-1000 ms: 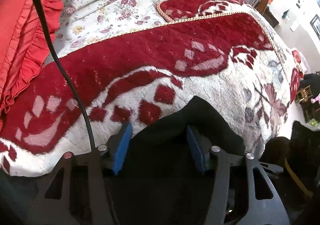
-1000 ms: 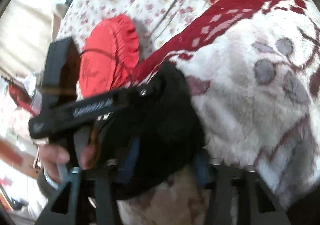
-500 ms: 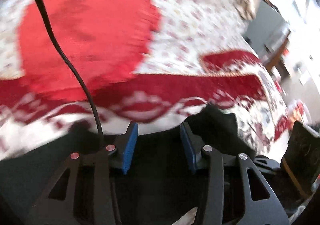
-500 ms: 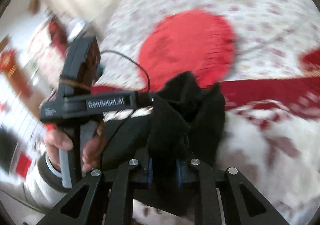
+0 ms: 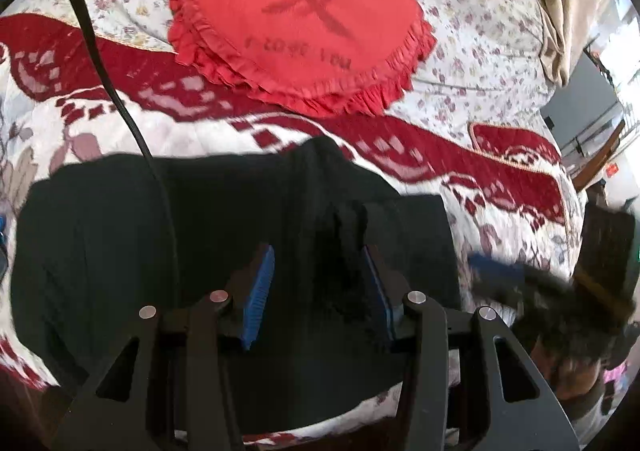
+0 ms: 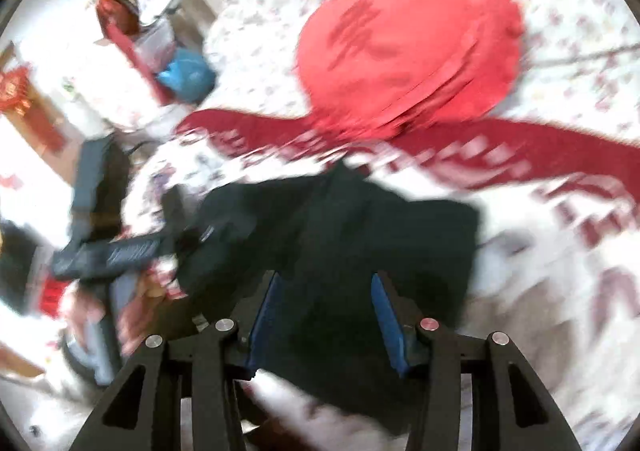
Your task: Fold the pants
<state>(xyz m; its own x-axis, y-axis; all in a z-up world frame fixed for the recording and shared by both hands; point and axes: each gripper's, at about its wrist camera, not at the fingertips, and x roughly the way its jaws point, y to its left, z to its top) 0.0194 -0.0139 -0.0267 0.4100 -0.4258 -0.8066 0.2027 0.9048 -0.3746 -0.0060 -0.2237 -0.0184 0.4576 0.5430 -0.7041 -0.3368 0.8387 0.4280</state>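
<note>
left edge: black cable [image 5: 100, 63] runs down from the top corner across the blanket and over the pants, toward the gripper body.
blanket: red and white patterned blanket [image 5: 120, 123] covers the bed, floral sheet [image 5: 472, 3] beyond it.
pants: black pants [image 5: 120, 243] lie on the blanket in a folded block, broad and fairly flat on the left side, straight edge on the right.
bump: small raised peak of cloth at the far edge of the pants, and a wrinkled ridge near the left gripper's right pad.
left gripper: left gripper [image 5: 318, 291] sits low over the pants, jaws wide apart, blue pads [image 5: 260, 291] clear of each other, no cloth pinched between them as far as i can see.
cushion: round red cushion [image 5: 304, 15] with frill, well beyond the pants, resting on the sheet and the blanket's red band.
right gripper: right gripper [image 6: 328, 311] also hangs over the pants [image 6: 380, 235], jaws spread wide, nothing held; view is motion-blurred.
other tool in view: right wrist view shows the left tool's handle off to its left side, blurred, with a hand on it.
step: looks like a fold is laid down and both tools are free of the cloth; judging only from how the pants lie.
next move: probably pick an edge, pinch both layers, carry it across for another fold, or press out the ridge first.
needs: jaws must close on cloth edge, not skim the top; keep cable off the pants.
</note>
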